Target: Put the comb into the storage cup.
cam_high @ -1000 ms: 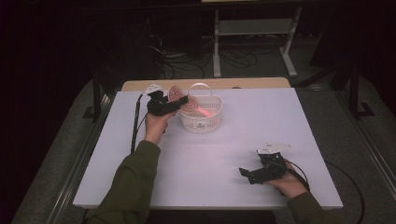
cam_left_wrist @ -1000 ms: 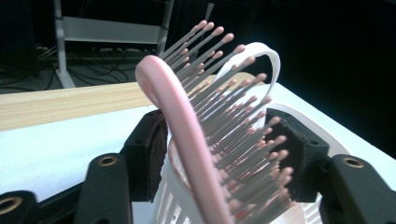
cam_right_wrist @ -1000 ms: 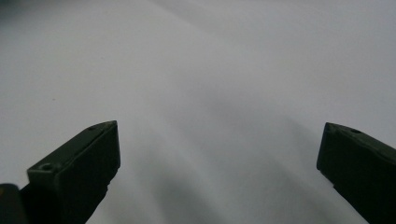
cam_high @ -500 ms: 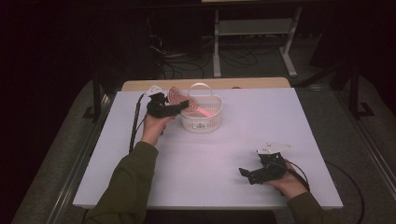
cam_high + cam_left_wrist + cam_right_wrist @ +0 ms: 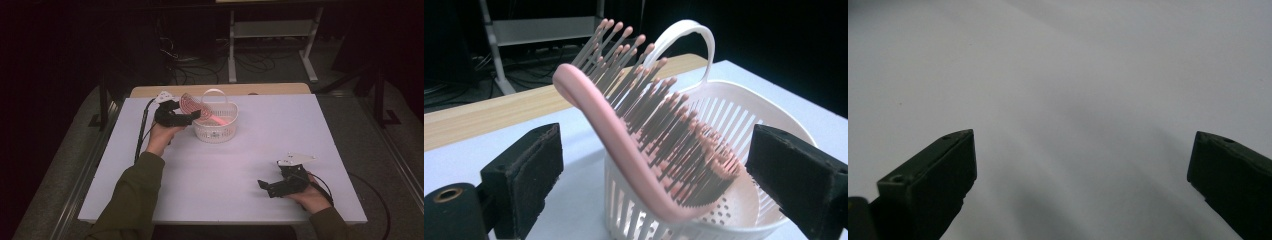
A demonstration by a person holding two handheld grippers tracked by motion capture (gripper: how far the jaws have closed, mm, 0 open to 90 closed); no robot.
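Observation:
A pink hairbrush (image 5: 624, 145) leans in a white plastic basket (image 5: 734, 110) with a loop handle, its bristles facing the basket's inside. In the high view the brush (image 5: 192, 103) sticks up over the left rim of the basket (image 5: 215, 131) at the far middle of the table. My left gripper (image 5: 192, 117) is at that rim. Its jaws have just been opening and now stand wide on either side of the brush, with the pads (image 5: 524, 175) clear of it. My right gripper (image 5: 264, 186) rests near the front right, open (image 5: 1083, 165) over bare table.
The white table top (image 5: 260, 145) has a wooden strip (image 5: 270, 89) along its far edge. Beyond it a metal stand (image 5: 270, 30) and cables lie on the dark floor. A black cable (image 5: 142, 130) trails from the left gripper along the table's left side.
The left gripper's jaws have spread apart and let go of the pink brush, which now leans in the basket. The left hand has drawn back slightly. The right hand has not moved.

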